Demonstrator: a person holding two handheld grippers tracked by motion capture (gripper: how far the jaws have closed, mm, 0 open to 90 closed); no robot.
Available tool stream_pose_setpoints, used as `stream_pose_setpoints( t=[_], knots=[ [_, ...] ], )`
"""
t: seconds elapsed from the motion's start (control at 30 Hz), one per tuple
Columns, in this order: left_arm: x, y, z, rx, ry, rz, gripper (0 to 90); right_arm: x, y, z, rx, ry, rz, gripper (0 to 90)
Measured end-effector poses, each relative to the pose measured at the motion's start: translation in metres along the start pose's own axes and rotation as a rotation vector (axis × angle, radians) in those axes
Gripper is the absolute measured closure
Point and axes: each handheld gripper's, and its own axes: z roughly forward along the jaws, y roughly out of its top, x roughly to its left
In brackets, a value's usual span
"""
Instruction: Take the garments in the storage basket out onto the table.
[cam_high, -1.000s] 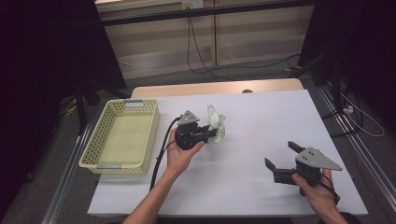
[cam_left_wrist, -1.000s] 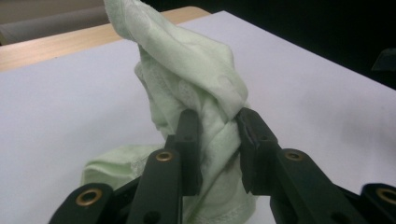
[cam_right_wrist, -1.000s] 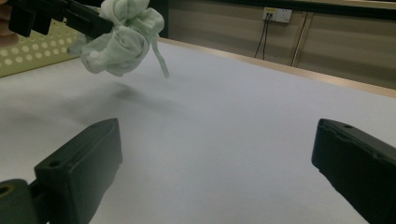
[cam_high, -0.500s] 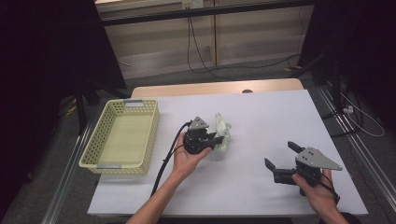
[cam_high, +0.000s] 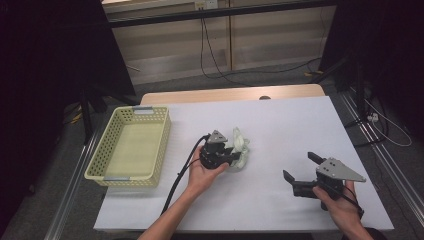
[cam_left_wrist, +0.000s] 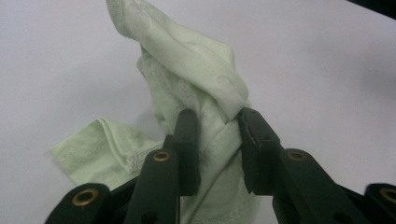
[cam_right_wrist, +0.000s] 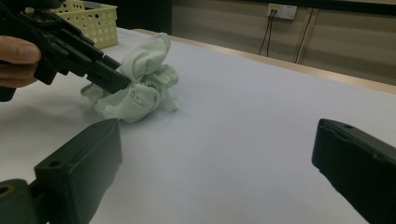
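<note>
A pale yellow basket sits at the left of the white table with nothing in it. Just right of it, near the middle, the left gripper is clamped on a bunched pale green cloth, a fold of it squeezed between the 2 black jaws. The cloth lies crumpled on the table, well apart from the basket, one corner spread flat beside the jaws. As a judgement, the grab is done and the carry to the basket, if that is the goal, is all left to do.

Farther right, the right gripper waits low over the table with its jaws wide apart and nothing between them.

The table top is plain and matt. Beyond it run a wooden strip, a pale wall with a socket and hanging cables, and dark curtains at both sides.
</note>
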Motion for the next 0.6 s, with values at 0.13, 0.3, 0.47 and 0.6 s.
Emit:
stream_pose_setpoints(
  t=[0.13, 0.3, 0.47, 0.6],
  knots=[
    [0.0001, -0.0021, 0.0033, 0.014, 0.013, 0.012, 68.3, 0.0003, -0.0001, -0.0003, 0.000, 0.002, -0.003, 1.5],
    [0.0009, -0.0077, 0.0083, 0.030, 0.031, 0.049, 63.5, 0.0003, -0.0004, 0.0008, 0.003, -0.002, -0.004, 1.5],
    [-0.0003, -0.0073, 0.0076, 0.036, 0.066, 0.056, 54.1, 0.0012, -0.0002, 0.0015, 0.005, 0.003, -0.008, 1.5],
    [0.0018, -0.0060, 0.0047, 0.034, 0.072, 0.035, 44.4, 0.0006, -0.0003, 0.0015, 0.003, -0.001, -0.007, 1.4]
  ],
)
